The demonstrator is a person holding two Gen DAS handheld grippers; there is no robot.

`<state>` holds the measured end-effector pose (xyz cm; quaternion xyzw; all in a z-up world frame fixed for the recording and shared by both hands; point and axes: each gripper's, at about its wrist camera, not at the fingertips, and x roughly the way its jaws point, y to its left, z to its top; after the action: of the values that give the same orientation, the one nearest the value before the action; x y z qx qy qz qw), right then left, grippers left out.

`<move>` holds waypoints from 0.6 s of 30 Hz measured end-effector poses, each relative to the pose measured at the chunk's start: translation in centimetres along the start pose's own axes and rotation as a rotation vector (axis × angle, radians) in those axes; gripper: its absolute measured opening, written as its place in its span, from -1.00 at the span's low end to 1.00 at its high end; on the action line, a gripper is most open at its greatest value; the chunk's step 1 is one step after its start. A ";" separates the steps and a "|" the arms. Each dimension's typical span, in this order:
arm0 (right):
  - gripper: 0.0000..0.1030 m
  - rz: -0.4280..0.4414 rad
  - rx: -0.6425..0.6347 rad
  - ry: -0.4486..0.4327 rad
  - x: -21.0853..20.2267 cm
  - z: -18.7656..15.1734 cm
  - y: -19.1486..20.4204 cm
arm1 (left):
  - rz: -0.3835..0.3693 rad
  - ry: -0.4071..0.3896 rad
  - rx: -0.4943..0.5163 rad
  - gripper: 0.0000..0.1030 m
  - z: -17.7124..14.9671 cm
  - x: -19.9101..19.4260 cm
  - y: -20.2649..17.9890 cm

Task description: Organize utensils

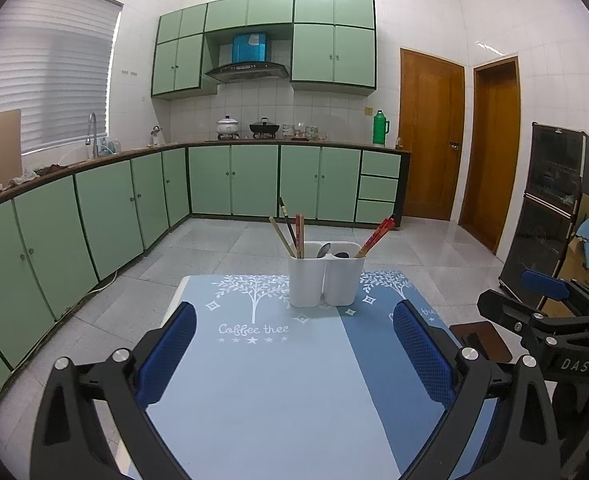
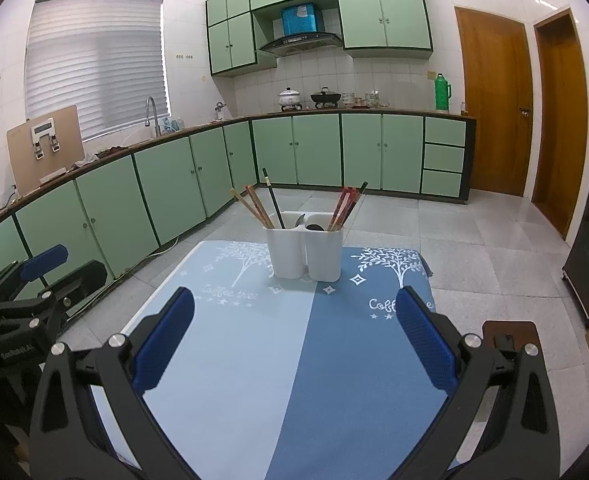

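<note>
A white two-compartment utensil holder stands at the far end of a blue mat. Its left compartment holds several chopsticks. Its right compartment holds red chopsticks. Spoon heads show near the divider. My left gripper is open and empty over the mat, well short of the holder. My right gripper is open and empty too. Each gripper shows at the other view's edge: the right gripper, the left gripper.
The mat covers a small table on a tiled floor. Green kitchen cabinets run along the left and back walls. A dark cabinet stands at the right. A brown stool sits by the table's right side.
</note>
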<state>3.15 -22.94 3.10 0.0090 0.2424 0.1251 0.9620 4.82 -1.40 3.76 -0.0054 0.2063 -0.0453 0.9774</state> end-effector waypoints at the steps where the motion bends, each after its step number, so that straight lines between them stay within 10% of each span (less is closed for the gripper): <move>1: 0.89 0.000 0.001 0.001 0.0 0.0 0.0 | -0.001 0.000 0.000 0.88 0.0 0.0 0.0; 18: 0.89 0.009 -0.007 0.009 0.1 -0.2 0.6 | 0.001 0.005 0.003 0.88 -0.4 0.1 -0.3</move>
<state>3.01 -22.33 2.89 0.0063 0.2461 0.1302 0.9605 4.71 -1.73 3.42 -0.0036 0.2086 -0.0454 0.9769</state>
